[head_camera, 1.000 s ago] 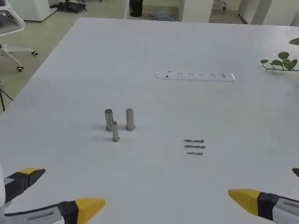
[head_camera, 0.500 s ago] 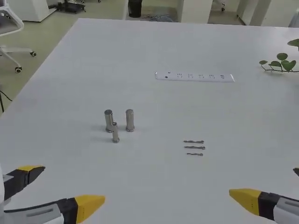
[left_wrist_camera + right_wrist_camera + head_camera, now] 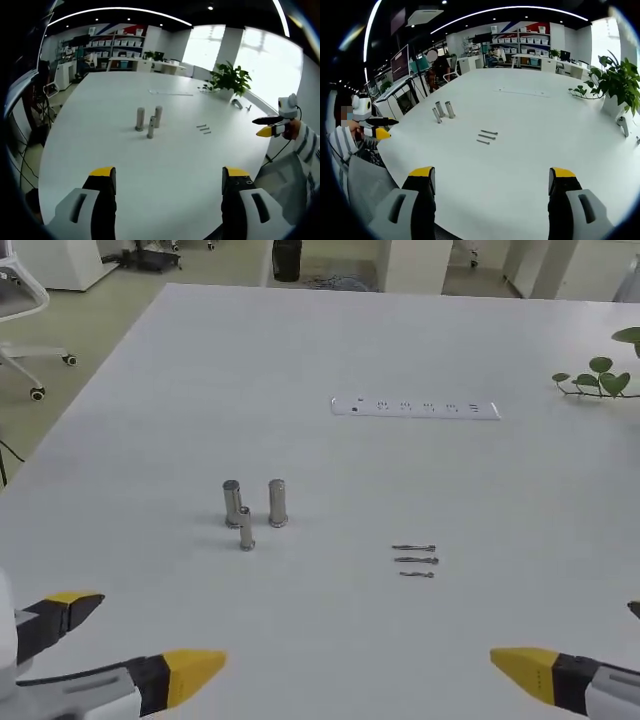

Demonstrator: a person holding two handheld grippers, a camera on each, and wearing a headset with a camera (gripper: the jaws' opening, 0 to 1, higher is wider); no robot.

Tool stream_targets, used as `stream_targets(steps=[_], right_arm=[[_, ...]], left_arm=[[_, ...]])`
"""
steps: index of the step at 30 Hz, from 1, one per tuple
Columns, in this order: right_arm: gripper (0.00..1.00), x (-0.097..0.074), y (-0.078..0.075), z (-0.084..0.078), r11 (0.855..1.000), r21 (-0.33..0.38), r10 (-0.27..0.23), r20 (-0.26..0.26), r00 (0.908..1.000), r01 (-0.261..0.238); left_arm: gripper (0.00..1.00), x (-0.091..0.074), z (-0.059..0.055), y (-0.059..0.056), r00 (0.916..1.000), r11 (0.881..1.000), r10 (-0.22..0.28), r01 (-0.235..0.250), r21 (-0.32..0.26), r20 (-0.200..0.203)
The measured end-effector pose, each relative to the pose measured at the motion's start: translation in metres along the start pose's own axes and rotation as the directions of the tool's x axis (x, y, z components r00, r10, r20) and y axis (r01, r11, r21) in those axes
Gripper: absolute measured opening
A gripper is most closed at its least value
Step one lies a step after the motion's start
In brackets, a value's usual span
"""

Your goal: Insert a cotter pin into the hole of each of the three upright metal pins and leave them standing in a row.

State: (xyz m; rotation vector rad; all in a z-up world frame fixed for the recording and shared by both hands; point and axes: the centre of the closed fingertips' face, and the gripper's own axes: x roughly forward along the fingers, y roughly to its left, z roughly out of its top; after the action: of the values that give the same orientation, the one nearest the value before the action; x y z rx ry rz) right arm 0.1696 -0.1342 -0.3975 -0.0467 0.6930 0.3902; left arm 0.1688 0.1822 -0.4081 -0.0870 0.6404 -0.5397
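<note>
Nothing on the bench has moved in the last second. The headset has tipped a little, so the whole scene sits slightly lower in the head view. The left gripper (image 3: 138, 632) and right gripper (image 3: 575, 637) have held their places at the near edge. Both have black jaws tipped in yellow.

The long white power strip (image 3: 415, 407) carries small dark marks, too small to read. Out past the right gripper (image 3: 492, 173), to its right, a white pot (image 3: 612, 106) holds a leafy green plant (image 3: 620, 75).

The three silvery cylindrical metal pins (image 3: 277, 502) stand upright on the broad white table (image 3: 320, 340), well ahead of the left gripper (image 3: 169, 172) and slightly towards the right one. Two stand side by side. The third looks slimmer and stands just in front of the gap between them, nearer the gripper. Each seems to widen a little at its foot. Their holes are too small to make out.

The three thin grey cotter pins (image 3: 416, 560) lie flat and parallel, one behind another. They are ahead of the space between the two grippers, well apart from the metal pins, and none of them sits in a pin.

Both grippers hover over the table with their jaws spread wide and nothing between them.
</note>
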Motion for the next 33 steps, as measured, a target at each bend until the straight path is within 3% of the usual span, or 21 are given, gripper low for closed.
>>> stream_targets(steps=[10, 21, 29, 33], right_arm=[[0.93, 0.001, 0.002, -0.003, 1.000, -0.001, 0.001, -0.014, 0.9999, -0.001], [0.96, 0.002, 0.002, 0.000, 1.000, -0.001, -0.013, -0.009, 0.9999, 0.013], [0.96, 0.004, 0.005, -0.005, 1.000, 0.000, -0.008, -0.027, 0.9996, 0.008], [0.96, 0.005, 0.006, -0.006, 1.000, 0.000, -0.007, -0.032, 0.9995, 0.007]], left_arm=[[0.84, 0.015, 0.015, -0.004, 0.9996, 0.999, -0.024, 0.024, 0.038, 0.012], [0.84, 0.039, 0.035, -0.007, 0.9975, 0.990, -0.069, 0.070, 0.119, -0.015], [0.79, 0.054, 0.043, -0.010, 0.9947, 0.984, -0.103, 0.102, 0.149, -0.002], [0.71, 0.062, 0.046, -0.008, 0.9929, 0.981, -0.119, 0.117, 0.155, 0.003]])
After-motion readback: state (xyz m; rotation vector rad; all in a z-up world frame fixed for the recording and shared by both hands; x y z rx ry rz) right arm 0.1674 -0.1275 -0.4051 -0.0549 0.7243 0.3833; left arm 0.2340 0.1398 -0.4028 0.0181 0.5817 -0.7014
